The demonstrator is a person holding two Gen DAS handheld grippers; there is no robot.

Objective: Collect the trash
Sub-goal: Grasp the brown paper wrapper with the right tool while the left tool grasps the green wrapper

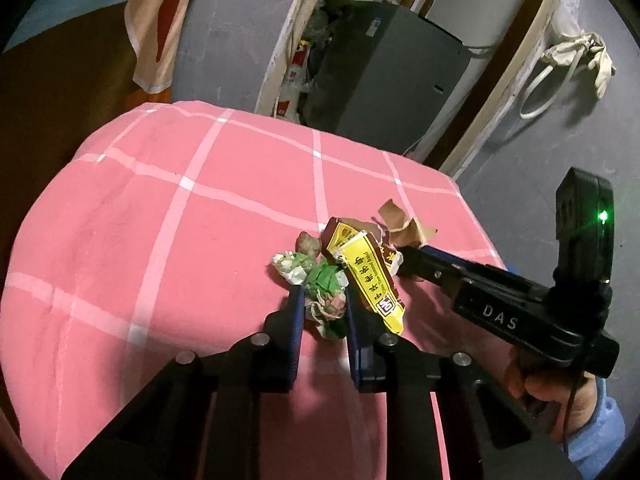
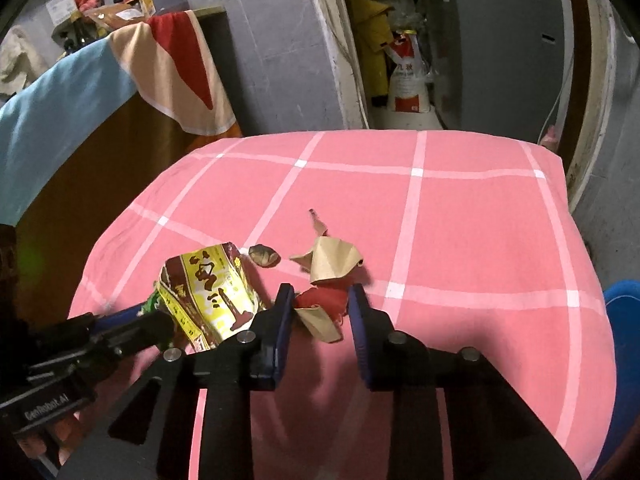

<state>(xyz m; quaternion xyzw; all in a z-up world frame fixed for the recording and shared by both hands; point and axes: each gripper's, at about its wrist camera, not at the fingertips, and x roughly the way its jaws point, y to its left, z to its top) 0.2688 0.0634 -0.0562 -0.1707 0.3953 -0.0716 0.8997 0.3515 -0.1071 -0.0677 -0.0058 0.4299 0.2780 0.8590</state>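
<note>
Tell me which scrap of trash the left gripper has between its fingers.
The crumpled green-and-white wrapper, clamped by the left gripper. The yellow-and-brown packet lies beside it, and the torn brown paper is at the right gripper.

The yellow snack wrapper (image 2: 208, 296) hides most of the left claw (image 2: 132, 316) behind it. Beside the wrapper, a small brown lump (image 2: 264, 255) is too blurred to identify. The person's hand (image 1: 556, 396) is cut off by the picture's edge.

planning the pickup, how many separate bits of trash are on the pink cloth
4: crumpled green-and-white wrapper in the left gripper, yellow-brown packet beside it, brown-and-red paper scrap in the right gripper, small brown lump behind. More may be hidden.
</note>
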